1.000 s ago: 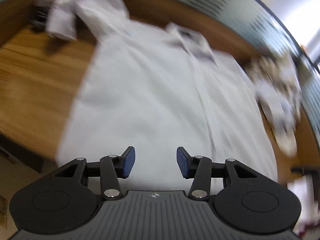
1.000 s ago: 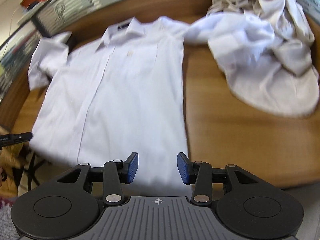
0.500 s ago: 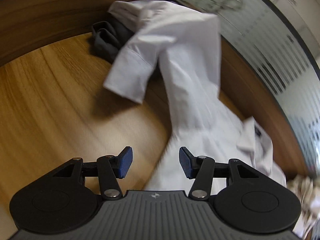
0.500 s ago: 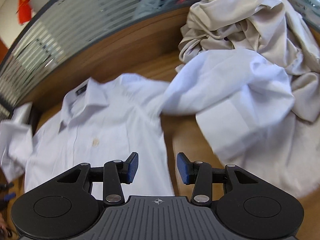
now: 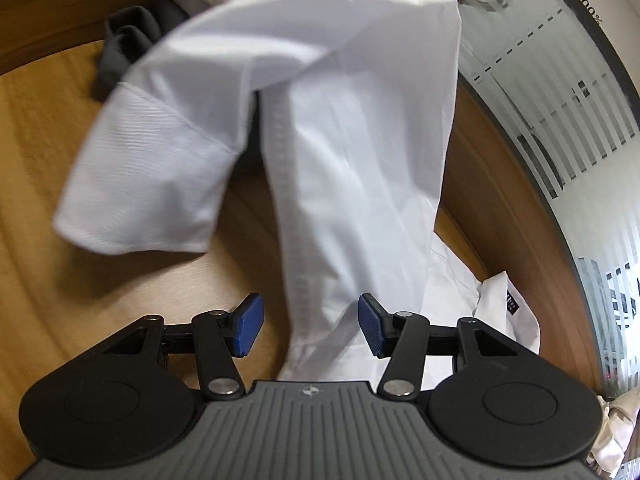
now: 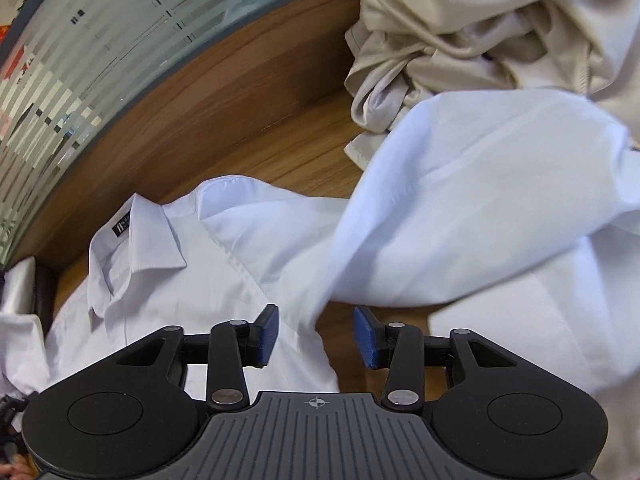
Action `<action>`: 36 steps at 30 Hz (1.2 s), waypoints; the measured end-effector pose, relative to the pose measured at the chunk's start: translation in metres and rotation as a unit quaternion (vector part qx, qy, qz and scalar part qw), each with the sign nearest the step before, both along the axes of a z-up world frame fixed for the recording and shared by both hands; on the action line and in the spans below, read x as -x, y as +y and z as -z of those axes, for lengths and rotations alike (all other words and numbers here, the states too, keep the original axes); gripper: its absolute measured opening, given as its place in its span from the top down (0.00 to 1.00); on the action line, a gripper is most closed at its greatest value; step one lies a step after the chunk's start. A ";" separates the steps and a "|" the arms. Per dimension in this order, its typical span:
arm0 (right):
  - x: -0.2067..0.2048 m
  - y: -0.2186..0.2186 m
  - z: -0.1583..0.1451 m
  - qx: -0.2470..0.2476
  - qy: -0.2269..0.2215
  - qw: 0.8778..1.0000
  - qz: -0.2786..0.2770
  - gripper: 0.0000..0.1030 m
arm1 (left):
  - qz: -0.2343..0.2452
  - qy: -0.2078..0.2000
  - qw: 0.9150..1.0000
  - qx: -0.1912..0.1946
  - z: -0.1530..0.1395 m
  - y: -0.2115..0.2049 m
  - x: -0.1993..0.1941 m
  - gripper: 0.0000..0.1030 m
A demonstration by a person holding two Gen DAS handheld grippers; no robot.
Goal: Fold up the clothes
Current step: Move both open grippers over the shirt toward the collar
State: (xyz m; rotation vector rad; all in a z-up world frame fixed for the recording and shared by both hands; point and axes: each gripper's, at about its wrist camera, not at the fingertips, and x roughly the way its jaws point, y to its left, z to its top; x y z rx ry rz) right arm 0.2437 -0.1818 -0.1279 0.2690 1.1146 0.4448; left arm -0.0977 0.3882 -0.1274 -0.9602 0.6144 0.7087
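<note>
Left wrist: shirt [image 5: 352, 168] ahead of tool [image 5: 310, 330].

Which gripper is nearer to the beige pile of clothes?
Right. The right gripper has the beige pile ahead, beyond the white shirt's sleeve. The left gripper sees only a scrap at its right edge.

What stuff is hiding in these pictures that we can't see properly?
- Left wrist view: the dark garment is mostly covered by the white shirt, so I cannot tell what it is.
- Left wrist view: the shirt's sleeve is blurred.
- Right wrist view: the collar label is too small to read.
- Right wrist view: the beige clothes pile is cut off by the top and right edges.
- Both views: the shirt's hem is hidden behind the grippers.
</note>
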 end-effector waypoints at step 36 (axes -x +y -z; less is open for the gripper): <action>0.027 0.091 -0.064 0.043 -0.072 0.989 -0.123 0.60 | 0.151 0.057 0.981 -0.108 -0.079 -0.087 -0.122 0.36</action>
